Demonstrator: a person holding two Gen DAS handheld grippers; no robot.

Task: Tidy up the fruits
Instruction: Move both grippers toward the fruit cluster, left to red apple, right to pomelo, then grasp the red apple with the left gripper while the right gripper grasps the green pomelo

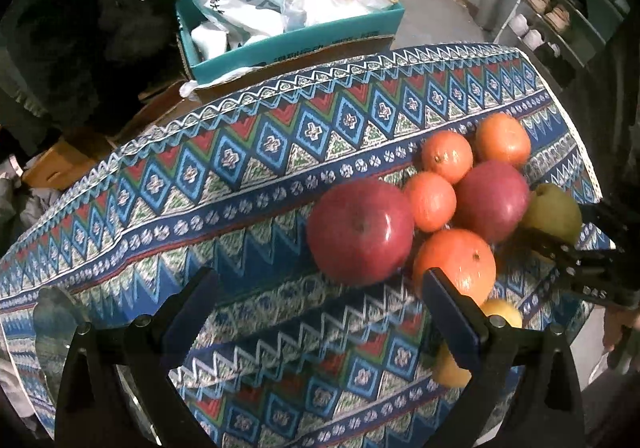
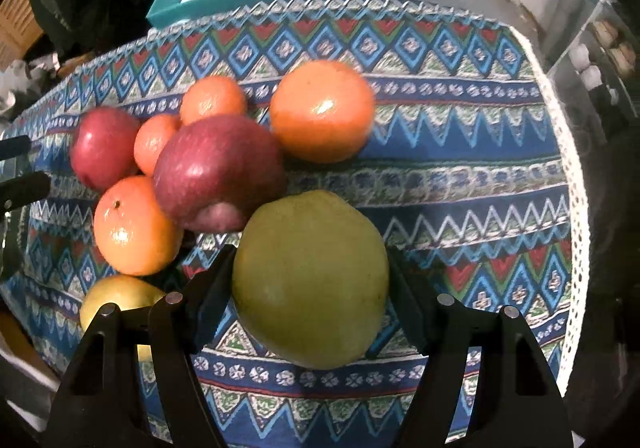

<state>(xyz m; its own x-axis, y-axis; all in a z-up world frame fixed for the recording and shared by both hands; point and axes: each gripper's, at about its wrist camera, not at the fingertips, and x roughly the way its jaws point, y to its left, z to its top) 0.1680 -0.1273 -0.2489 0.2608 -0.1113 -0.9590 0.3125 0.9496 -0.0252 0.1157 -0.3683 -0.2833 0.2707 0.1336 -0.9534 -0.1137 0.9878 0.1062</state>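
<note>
A cluster of fruit lies on the patterned tablecloth (image 1: 240, 176): two red apples (image 1: 360, 232) (image 1: 492, 200), several oranges (image 1: 454, 264) and a yellow fruit (image 1: 500, 318). My right gripper (image 2: 308, 284) is shut on a green pear (image 2: 310, 280), which sits on the cloth between its two fingers; the pear also shows in the left wrist view (image 1: 554, 214). My left gripper (image 1: 320, 296) is open and empty, just in front of the nearest apple and orange. The same apples (image 2: 218, 172) (image 2: 106, 146) and oranges (image 2: 322, 110) show in the right wrist view.
A teal box (image 1: 296, 36) with white bags stands beyond the table's far edge, beside cardboard boxes (image 1: 68, 160). A shelf rack (image 1: 560, 20) with cups stands at the far right. The tablecloth's white lace edge (image 2: 576, 184) marks the table's right side.
</note>
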